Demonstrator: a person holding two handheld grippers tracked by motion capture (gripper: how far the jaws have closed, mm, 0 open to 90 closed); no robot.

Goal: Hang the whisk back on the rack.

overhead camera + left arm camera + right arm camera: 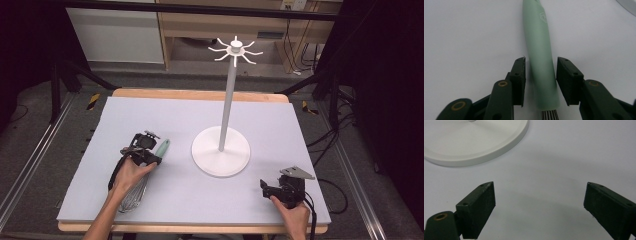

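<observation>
- The white utensil stand [220, 150] rises tall from a round base in the middle of the lavender mat [150, 115], its hook arms high above; a careless swing towards them could probably knock the slim pole and tip it.
- The whisk [145, 175] lies flat on the mat, left of the stand's base, its wires towards the person; lifted by the handle's wire end, it may well droop or swivel.
- The left gripper [540, 81] straddles the whisk's mint-green handle [537, 50], jaws apart with slim gaps, so nothing is clamped; an off-centre close might roll the round handle aside.
- The right gripper [539, 205] hovers wide open over bare mat near the base, offering no support.
</observation>
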